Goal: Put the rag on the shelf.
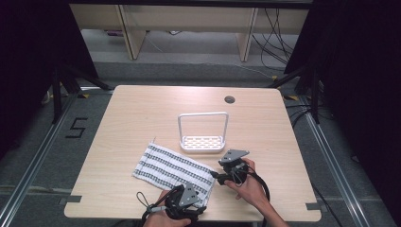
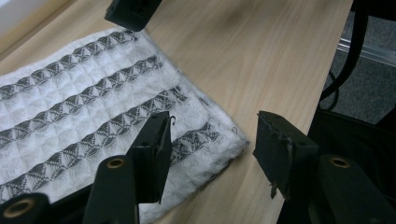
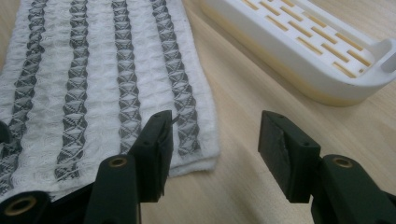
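Observation:
A white towel with grey patterned stripes lies flat at the table's front, slanted toward the near right. My left gripper is at the towel's near right corner. In the left gripper view it is open, its jaws straddling that corner of the towel just above it. My right gripper is at the towel's right end. In the right gripper view it is open, one jaw over the towel's corner and the other over bare wood.
A white slotted rack with a tall loop handle stands mid-table just beyond the towel, close to my right gripper. The wooden table has a cable hole at the back right. Its front edge runs beside my left gripper.

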`<control>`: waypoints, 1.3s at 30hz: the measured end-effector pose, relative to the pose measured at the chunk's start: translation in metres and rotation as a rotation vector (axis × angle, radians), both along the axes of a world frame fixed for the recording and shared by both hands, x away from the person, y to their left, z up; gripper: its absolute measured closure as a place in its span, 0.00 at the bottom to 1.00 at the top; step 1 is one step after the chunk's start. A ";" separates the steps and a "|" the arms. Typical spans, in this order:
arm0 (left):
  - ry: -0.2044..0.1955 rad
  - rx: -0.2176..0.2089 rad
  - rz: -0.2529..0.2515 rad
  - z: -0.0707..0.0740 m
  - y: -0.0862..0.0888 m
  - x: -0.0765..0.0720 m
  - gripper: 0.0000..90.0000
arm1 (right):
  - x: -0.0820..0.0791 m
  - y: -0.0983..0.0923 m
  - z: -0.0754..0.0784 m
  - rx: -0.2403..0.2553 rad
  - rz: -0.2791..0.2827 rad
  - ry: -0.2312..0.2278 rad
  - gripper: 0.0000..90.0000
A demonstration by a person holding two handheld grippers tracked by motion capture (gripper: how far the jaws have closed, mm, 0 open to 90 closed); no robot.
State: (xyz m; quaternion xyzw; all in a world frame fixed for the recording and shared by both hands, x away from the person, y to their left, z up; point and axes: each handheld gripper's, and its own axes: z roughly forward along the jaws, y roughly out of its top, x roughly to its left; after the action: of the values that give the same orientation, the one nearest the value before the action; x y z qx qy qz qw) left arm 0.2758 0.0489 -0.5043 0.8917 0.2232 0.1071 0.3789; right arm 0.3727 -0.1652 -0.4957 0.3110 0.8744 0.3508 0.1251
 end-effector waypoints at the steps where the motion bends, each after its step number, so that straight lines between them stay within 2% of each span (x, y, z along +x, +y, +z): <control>1: -0.006 -0.003 -0.003 0.000 0.000 0.000 0.51 | 0.001 0.000 -0.001 0.003 0.004 -0.003 0.52; 2: -0.006 0.000 -0.009 -0.001 -0.001 0.000 0.53 | 0.001 0.001 0.000 -0.002 -0.001 0.018 0.52; 4: -0.021 0.013 -0.017 -0.001 -0.001 0.000 0.53 | 0.002 0.001 0.000 -0.005 0.005 0.011 0.52; 5: -0.004 -0.001 -0.018 -0.002 -0.003 -0.002 0.54 | 0.004 0.002 -0.003 -0.002 0.012 -0.008 0.53; 8: -0.019 0.018 -0.027 -0.002 -0.003 -0.002 0.57 | 0.004 0.003 -0.003 -0.014 0.021 0.009 0.53; 11: -0.024 0.011 -0.037 -0.003 -0.004 -0.002 0.61 | 0.004 0.005 -0.004 -0.011 0.015 0.011 0.54; 12: -0.034 0.040 -0.047 -0.002 -0.003 -0.001 0.63 | 0.005 0.006 -0.005 -0.015 0.000 0.014 0.54; 13: -0.024 0.023 -0.042 -0.004 -0.004 -0.001 0.66 | 0.005 0.006 -0.005 -0.022 0.015 0.026 0.55; 15: -0.020 0.035 -0.054 -0.005 -0.003 0.000 0.71 | 0.006 0.007 -0.007 -0.021 0.014 0.016 0.55; 16: -0.020 0.035 -0.054 -0.005 -0.003 0.000 0.72 | 0.006 0.007 -0.007 -0.032 0.010 0.020 0.56; 17: -0.025 0.055 -0.067 -0.004 -0.003 0.000 0.75 | 0.006 0.007 -0.007 -0.034 0.013 0.035 0.57; 19: -0.016 0.038 -0.061 -0.006 -0.004 -0.002 0.77 | 0.006 0.008 -0.009 -0.024 0.008 0.023 0.58; 21: -0.019 0.042 -0.074 -0.006 -0.004 -0.001 0.80 | 0.006 0.008 -0.009 -0.024 0.005 0.037 0.60; 24: -0.023 0.047 -0.074 -0.006 -0.003 -0.001 0.86 | 0.007 0.007 -0.009 -0.046 0.038 0.032 0.64; 25: -0.023 0.045 -0.072 -0.006 -0.003 -0.001 0.87 | 0.007 0.008 -0.011 -0.035 0.028 0.019 0.65; 27: -0.017 0.035 -0.068 -0.006 -0.002 0.000 0.91 | 0.008 0.009 -0.012 -0.027 0.030 0.027 0.66; 28: -0.017 0.030 -0.067 -0.007 -0.001 0.001 0.92 | 0.008 0.007 -0.011 -0.028 0.040 0.042 0.70; 30: -0.004 0.020 -0.065 -0.006 -0.001 0.001 0.93 | 0.005 0.007 -0.010 -0.024 0.023 0.058 0.73; 33: 0.000 0.012 -0.069 -0.007 0.000 0.002 0.95 | 0.005 0.009 -0.012 -0.005 0.035 0.041 0.76; 36: -0.001 0.007 -0.068 -0.007 0.000 0.001 0.96 | 0.004 0.009 -0.012 -0.004 0.034 0.045 0.82; 37: 0.000 0.013 -0.069 -0.007 0.000 0.001 0.96 | 0.004 0.008 -0.011 -0.008 0.041 0.058 0.84; 38: -0.001 0.009 -0.072 -0.007 0.001 0.002 0.97 | 0.003 0.008 -0.013 0.020 0.032 0.067 0.89; 39: -0.010 0.012 -0.067 -0.006 0.002 0.003 0.97 | 0.003 0.008 -0.012 0.026 0.027 0.079 0.90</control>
State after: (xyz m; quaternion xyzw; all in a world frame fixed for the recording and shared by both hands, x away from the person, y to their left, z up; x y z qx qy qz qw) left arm 0.2787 0.0508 -0.5106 0.9004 0.1907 0.1002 0.3780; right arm 0.3754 -0.1572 -0.5079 0.3143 0.8782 0.3511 0.0817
